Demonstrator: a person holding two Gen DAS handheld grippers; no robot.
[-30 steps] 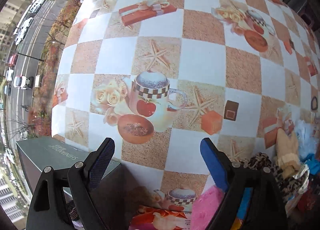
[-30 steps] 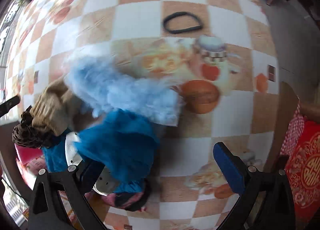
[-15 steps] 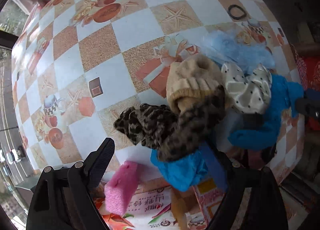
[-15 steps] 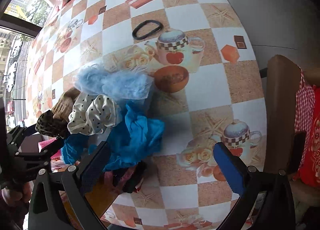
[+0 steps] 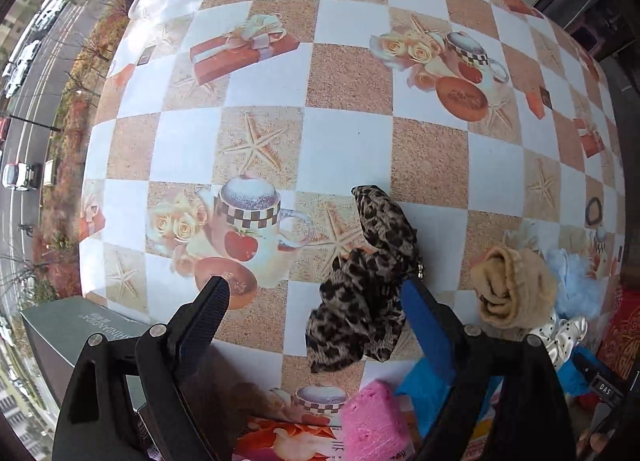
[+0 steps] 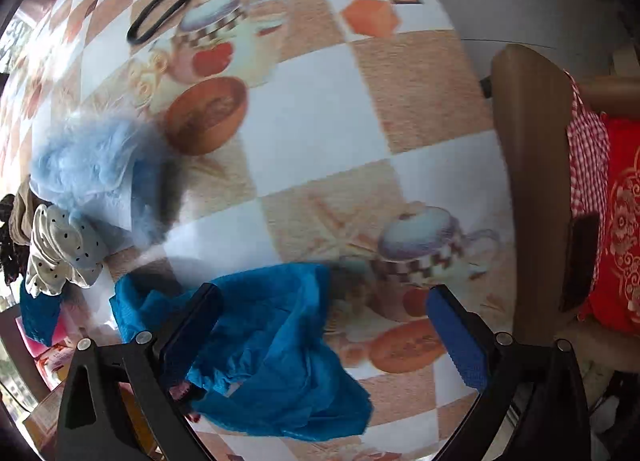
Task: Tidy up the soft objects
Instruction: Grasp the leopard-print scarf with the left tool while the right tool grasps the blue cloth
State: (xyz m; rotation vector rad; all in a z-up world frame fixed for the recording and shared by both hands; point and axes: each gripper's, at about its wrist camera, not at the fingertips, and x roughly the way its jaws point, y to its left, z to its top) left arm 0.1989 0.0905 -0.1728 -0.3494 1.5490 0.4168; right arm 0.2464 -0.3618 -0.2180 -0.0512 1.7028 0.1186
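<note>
My left gripper [image 5: 316, 309] is open over the checkered tablecloth [image 5: 344, 149]. A leopard-print scrunchie [image 5: 368, 285] lies between its fingers, against the right finger. A tan knit roll [image 5: 516, 285], a pale blue fluffy piece [image 5: 576, 281] and a white dotted scrunchie [image 5: 568, 337] lie to its right, and a pink sponge [image 5: 372, 421] sits below. My right gripper [image 6: 324, 329] is open over a crumpled blue cloth [image 6: 272, 345] that lies beside its left finger. The pale blue fluffy piece [image 6: 96, 161] and the white dotted scrunchie [image 6: 60, 253] are at the left.
A black hair band [image 6: 158, 17] lies on the table at the far left of the right wrist view. A brown chair back [image 6: 532, 165] with red cushions stands at the table's right edge. A dark green box [image 5: 80, 329] sits at the left gripper's lower left.
Both grippers have moved. The left view swung from over the pile to the table, with the leopard scrunchie now apart from the pile. The right gripper came down closer to the blue cloth.
</note>
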